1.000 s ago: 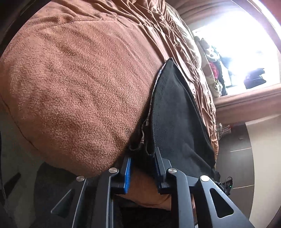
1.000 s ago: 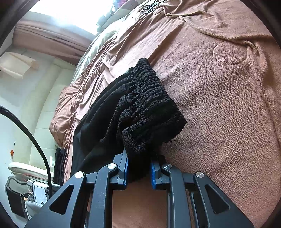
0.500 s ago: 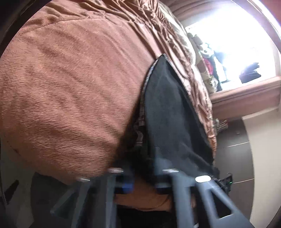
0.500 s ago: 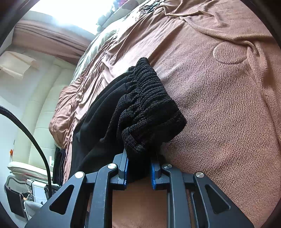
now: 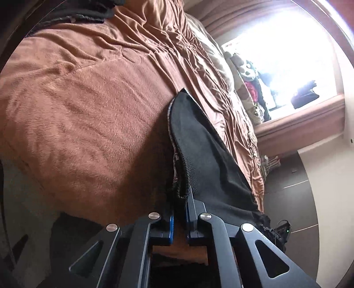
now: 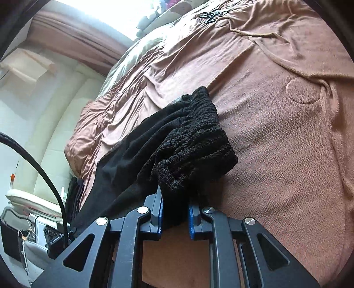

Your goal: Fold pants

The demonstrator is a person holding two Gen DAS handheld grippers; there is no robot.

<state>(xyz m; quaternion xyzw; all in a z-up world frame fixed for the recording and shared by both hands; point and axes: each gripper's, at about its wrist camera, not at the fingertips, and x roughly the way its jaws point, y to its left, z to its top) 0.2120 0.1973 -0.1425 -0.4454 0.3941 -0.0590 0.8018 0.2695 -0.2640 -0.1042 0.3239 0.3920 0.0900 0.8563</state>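
Note:
Black pants lie stretched along a brown fleece blanket (image 5: 88, 110) on a bed. In the left wrist view, my left gripper (image 5: 180, 199) is shut on the hem edge of a pant leg (image 5: 199, 150), whose pale stitched seam runs up from the jaws. The leg is raised off the blanket. In the right wrist view, my right gripper (image 6: 174, 199) grips the bunched ribbed waistband (image 6: 194, 141), its jaws closing tighter on it. The rest of the black fabric (image 6: 132, 159) trails away to the left, toward the bed's side.
A bright window (image 5: 287, 66) with soft toys (image 5: 247, 73) beside it stands past the bed's far end. Dark floor (image 5: 287, 177) runs along the bed's side. A black cable (image 6: 44, 177) arcs at the left, by a cream padded wall (image 6: 55, 133). Dark cloth (image 5: 77, 11) lies far on the blanket.
My left gripper's jaws closed onto the pant leg hem and lifted it off the blanket. The right gripper rose a little with the waistband still in it.

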